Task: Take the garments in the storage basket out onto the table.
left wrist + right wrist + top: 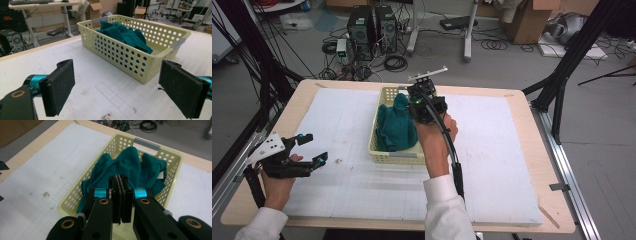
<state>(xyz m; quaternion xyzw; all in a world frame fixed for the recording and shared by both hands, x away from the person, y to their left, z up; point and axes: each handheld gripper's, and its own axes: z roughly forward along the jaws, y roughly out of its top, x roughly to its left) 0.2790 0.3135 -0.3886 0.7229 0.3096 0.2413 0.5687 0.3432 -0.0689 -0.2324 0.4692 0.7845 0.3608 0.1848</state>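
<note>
Right claw (121, 195) clamped on teal cloth (130, 167), lifting a peak above basket (172, 157) near worktop's far edge; left claw (117, 87) wide open, empty.

At frame centre, a pale yellow plastic basket (382, 155) with walls dotted by round holes and grey handle strips holds a dark teal cloth (396, 127). Beneath it lies a white foam sheet (492, 165) with a faint grid, on a light wood table (557, 220). Both black grippers carry turquoise bands; the sleeves are white.
</note>
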